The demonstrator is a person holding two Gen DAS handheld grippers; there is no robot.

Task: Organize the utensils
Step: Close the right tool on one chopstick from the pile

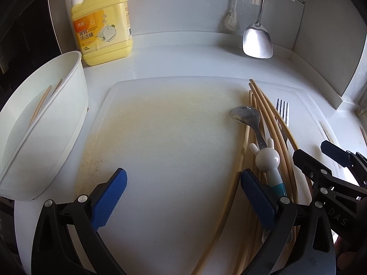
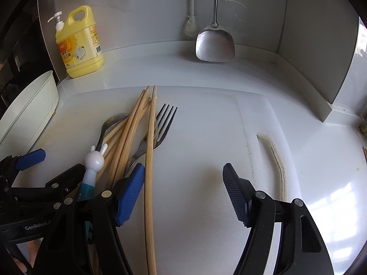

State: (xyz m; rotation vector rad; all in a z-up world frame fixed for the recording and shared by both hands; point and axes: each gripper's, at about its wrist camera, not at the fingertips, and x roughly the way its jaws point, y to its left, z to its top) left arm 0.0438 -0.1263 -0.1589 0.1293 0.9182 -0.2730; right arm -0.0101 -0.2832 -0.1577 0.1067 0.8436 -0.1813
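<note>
your left claw (image 1: 183, 197) and right claw (image 2: 183, 197) both gape empty over the cutting board (image 1: 160, 137); chopsticks (image 2: 149, 160), rabbit-handled spoon (image 2: 94, 160) and fork (image 2: 165, 121) lie between them.

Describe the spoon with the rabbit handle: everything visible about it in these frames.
The spoon has a dull metal bowl and thin metal neck, ending in a glossy white rabbit figure with two upright ears and a teal-banded lower handle. It lies flat on the white cutting board, bowl pointing away, at the left edge of the pile, touching the bamboo chopsticks. Neither gripper holds it; its handle end is hidden behind gripper parts.
</note>
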